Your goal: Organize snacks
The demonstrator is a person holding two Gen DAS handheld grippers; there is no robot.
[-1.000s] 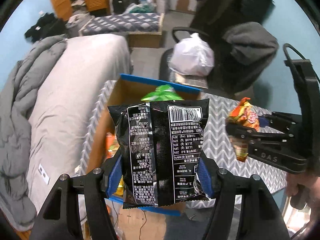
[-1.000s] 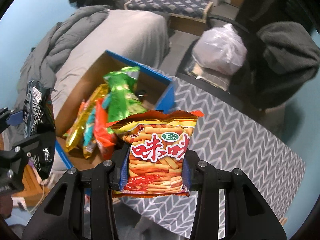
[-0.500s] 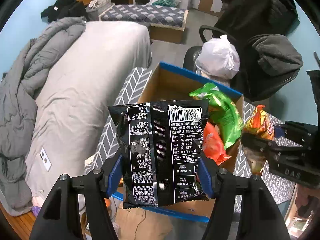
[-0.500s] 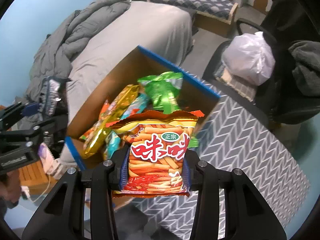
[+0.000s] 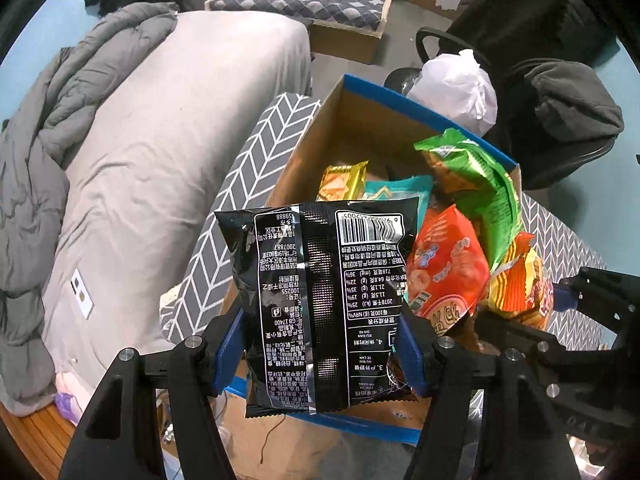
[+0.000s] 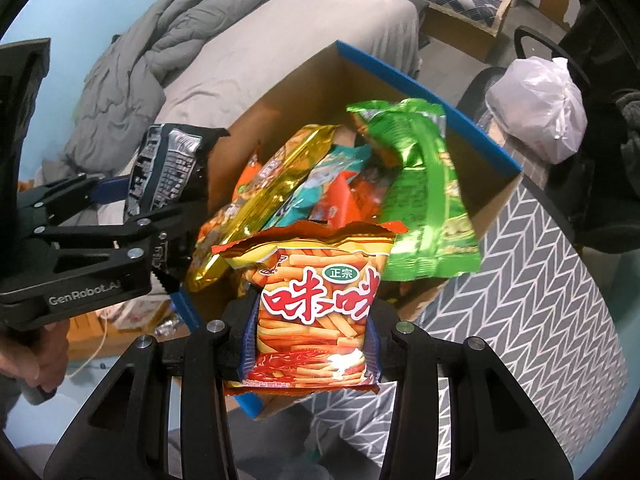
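My left gripper (image 5: 322,346) is shut on a black snack bag (image 5: 324,292) with white print, held upright over the near left corner of a blue-rimmed cardboard box (image 5: 424,106). My right gripper (image 6: 310,338) is shut on an orange bag of fry sticks (image 6: 316,304), held over the box's (image 6: 424,92) near edge. Inside the box lie a green bag (image 6: 420,188), a gold bag (image 6: 272,196), a teal bag and orange bags. In the right wrist view the left gripper with its black bag (image 6: 168,168) shows at the left; in the left wrist view the orange bag (image 5: 520,280) shows at the right.
The box stands on a table with a grey chevron cloth (image 6: 540,288). A bed with a grey duvet (image 5: 120,140) lies to the left. Behind the box a black office chair holds a white plastic bag (image 5: 456,88) and dark clothes. A hand (image 6: 28,360) grips the left tool.
Both grippers have come down and in toward the box, each with its bag. The box's contents now fill more of both views, and the two grippers stand closer together.
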